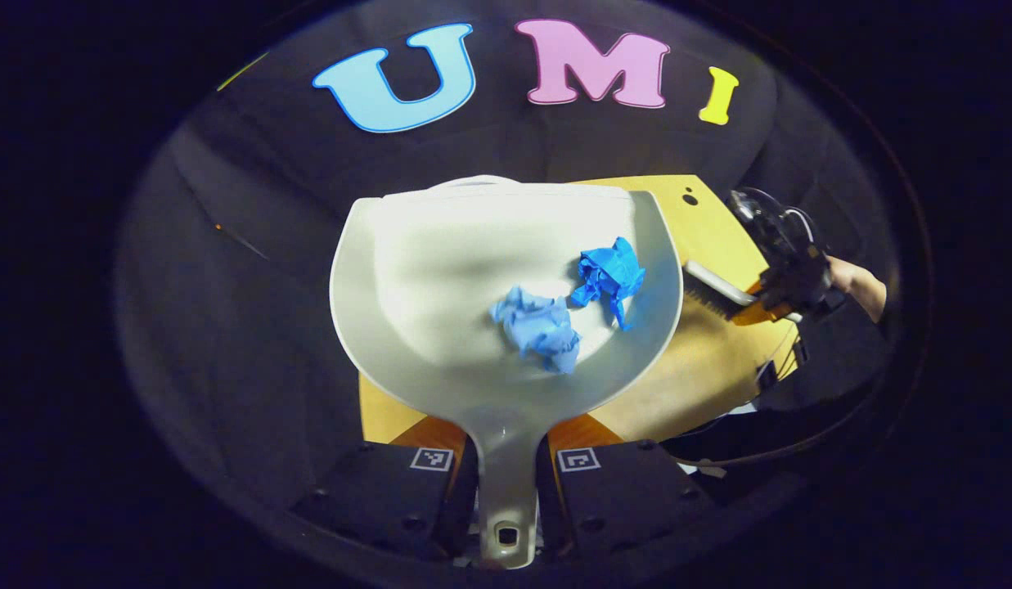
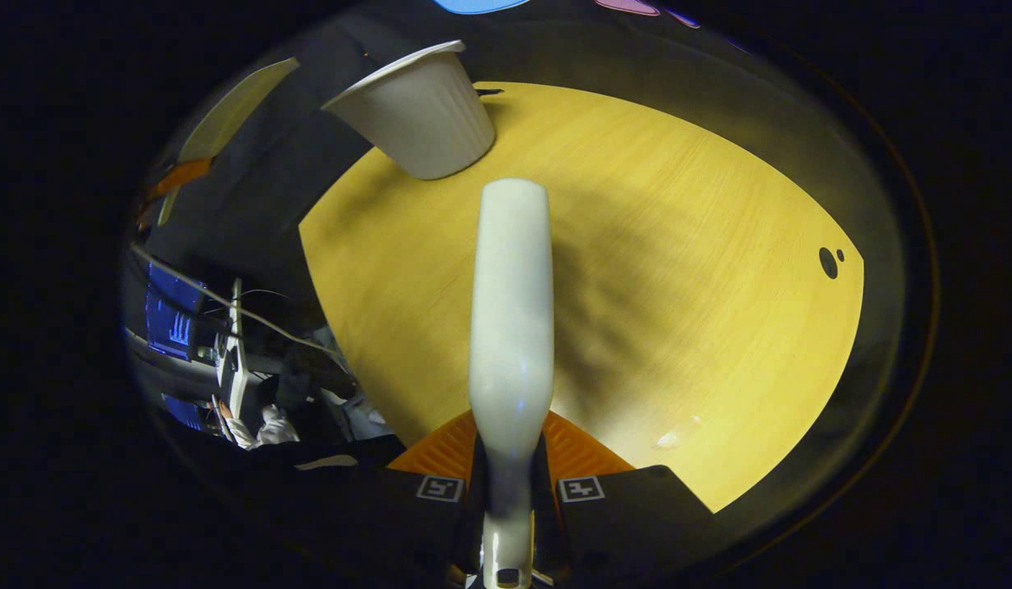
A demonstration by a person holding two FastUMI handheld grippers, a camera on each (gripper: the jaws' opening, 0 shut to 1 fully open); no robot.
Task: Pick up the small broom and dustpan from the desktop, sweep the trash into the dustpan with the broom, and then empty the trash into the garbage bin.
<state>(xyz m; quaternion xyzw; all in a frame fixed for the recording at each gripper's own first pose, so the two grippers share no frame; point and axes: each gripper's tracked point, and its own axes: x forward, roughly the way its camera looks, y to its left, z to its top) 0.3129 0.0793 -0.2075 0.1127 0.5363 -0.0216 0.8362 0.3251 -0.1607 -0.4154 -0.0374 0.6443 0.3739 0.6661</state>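
Paper wads, two of them (image 1: 537,325) (image 1: 610,274), lie in the one dustpan (image 1: 440,278) your left hand-held gripper (image 1: 506,474) clamps by its handle above the tabletop (image 1: 702,237) edge. Your right hand-held gripper (image 2: 510,491) is clamped on the one broom (image 2: 511,311) handle over the tabletop, one white bin (image 2: 424,110) standing beyond.

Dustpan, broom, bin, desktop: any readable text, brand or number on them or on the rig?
dustpan: none.
broom: none.
garbage bin: none.
desktop: none, just two dark dots.
left hand-held gripper and right hand-held gripper: square markers with coded patterns, no words.
screens at the left of the right gripper view: too small to read.
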